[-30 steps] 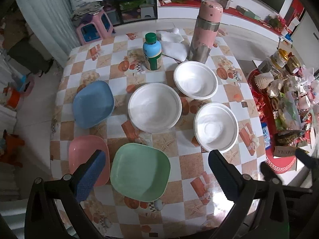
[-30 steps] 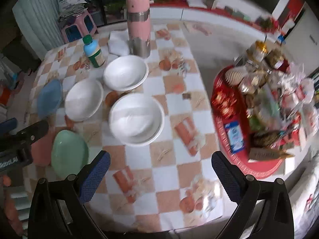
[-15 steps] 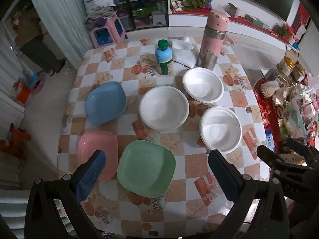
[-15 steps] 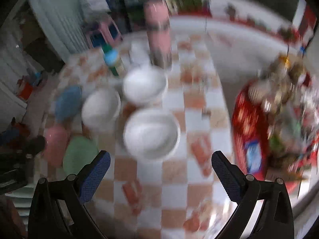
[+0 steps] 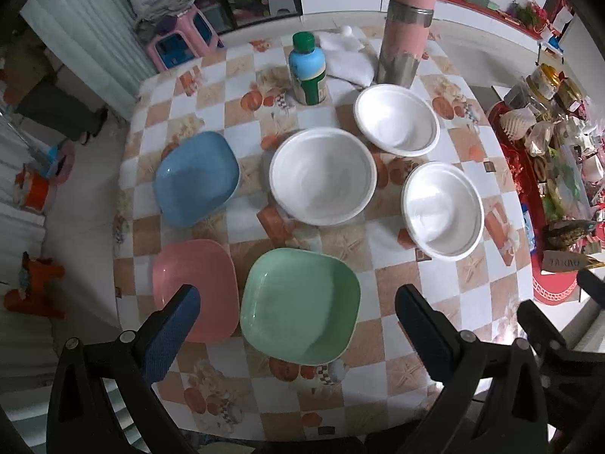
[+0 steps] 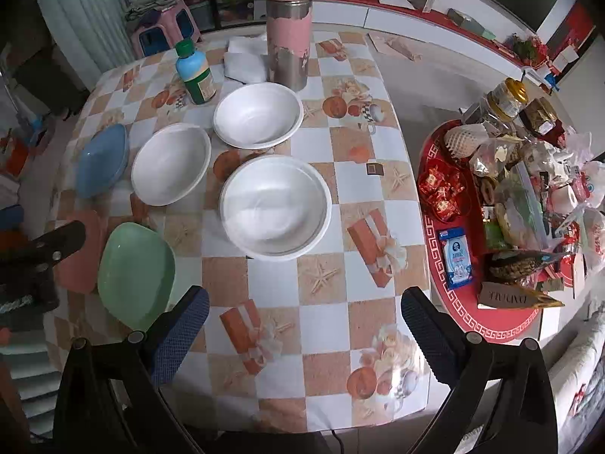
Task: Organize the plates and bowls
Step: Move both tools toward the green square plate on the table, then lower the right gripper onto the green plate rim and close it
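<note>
Three white bowls sit on the checkered table (image 5: 397, 291): a middle bowl (image 5: 322, 176), a far bowl (image 5: 397, 120) and a right bowl (image 5: 442, 210). To their left lie a blue plate (image 5: 196, 183), a pink plate (image 5: 196, 283) and a green plate (image 5: 300, 304). My left gripper (image 5: 298, 335) hangs open above the green plate, holding nothing. In the right wrist view my right gripper (image 6: 302, 327) is open and empty over the table's near edge, with the right bowl (image 6: 275, 207) ahead of it and the green plate (image 6: 136, 276) to its left.
A pink thermos (image 5: 406, 26), a green-capped bottle (image 5: 308, 70) and white tissue (image 5: 346, 62) stand at the table's far side. A red tray (image 6: 491, 325) piled with snacks sits to the right. The other gripper's black frame (image 6: 34, 261) shows at the left edge.
Both grippers have shifted over the table; the left view has come closer to the plates, and the right view has steadied after a blurred swing. Nothing on the table has moved.
</note>
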### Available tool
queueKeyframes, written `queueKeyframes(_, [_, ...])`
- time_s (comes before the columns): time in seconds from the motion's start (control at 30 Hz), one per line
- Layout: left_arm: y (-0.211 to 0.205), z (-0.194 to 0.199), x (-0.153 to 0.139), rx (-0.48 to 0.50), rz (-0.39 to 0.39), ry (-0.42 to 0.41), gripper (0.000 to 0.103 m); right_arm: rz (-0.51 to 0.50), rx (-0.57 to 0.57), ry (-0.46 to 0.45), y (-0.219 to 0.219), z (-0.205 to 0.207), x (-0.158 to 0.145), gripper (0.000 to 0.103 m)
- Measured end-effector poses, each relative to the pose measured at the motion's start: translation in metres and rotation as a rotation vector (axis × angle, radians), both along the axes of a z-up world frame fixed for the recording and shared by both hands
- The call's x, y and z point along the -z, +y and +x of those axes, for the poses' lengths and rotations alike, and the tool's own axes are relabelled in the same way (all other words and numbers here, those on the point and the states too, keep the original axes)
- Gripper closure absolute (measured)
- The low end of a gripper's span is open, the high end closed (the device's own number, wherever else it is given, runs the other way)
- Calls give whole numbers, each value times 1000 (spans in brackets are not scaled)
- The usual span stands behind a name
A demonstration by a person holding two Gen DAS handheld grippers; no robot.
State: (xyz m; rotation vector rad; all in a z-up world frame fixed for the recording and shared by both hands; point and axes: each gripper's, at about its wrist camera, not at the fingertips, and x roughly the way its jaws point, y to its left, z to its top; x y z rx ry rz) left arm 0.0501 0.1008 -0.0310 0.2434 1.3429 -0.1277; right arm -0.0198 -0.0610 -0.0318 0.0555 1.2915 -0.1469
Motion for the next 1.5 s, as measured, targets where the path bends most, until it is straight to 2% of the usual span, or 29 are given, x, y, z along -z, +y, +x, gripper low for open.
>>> queueKeyframes(0.13, [8,4,-3,11,-49,-3,0,56,48,-6,4,-5,-5,1])
queueKeyframes(0.4, [7,11,-16,68,-90,-39,0,10,68,-61,17,-1,-26,1])
queueKeyframes(0.63, [11,8,-21,59,-91,-58,0,29,57,-8,21,1,-15,1])
queueKeyframes(0.8, [17,-2,-17,52,-77,-63,0,1,58,-159,21,-4,-42,1])
queueKeyframes(0.83, [18,-4,-16,52,-71,-62,0,17,50,-159,22,-3,-40,1])
queueKeyframes(0.93, [22,-10,-9,39,-52,-47,0,65,24,-73,28,-3,-19,1])
queueKeyframes(1.03, [28,-15,-3,14,-68,-18,0,83,13,-32,31,-8,-6,1])
queueKeyframes(1.17, [32,-27,2,12,-56,-10,0,106,-4,-28,33,-15,-3,1])
queueKeyframes(1.27, [36,-38,8,27,-78,-3,0,110,-18,-33,37,-20,-2,1])
queueKeyframes(1.37, [42,-52,17,52,-76,-30,0,127,-22,-8,42,-25,8,1])
queueKeyframes(1.5, [52,-65,31,102,-114,-35,1,136,-24,26,52,-29,25,1])
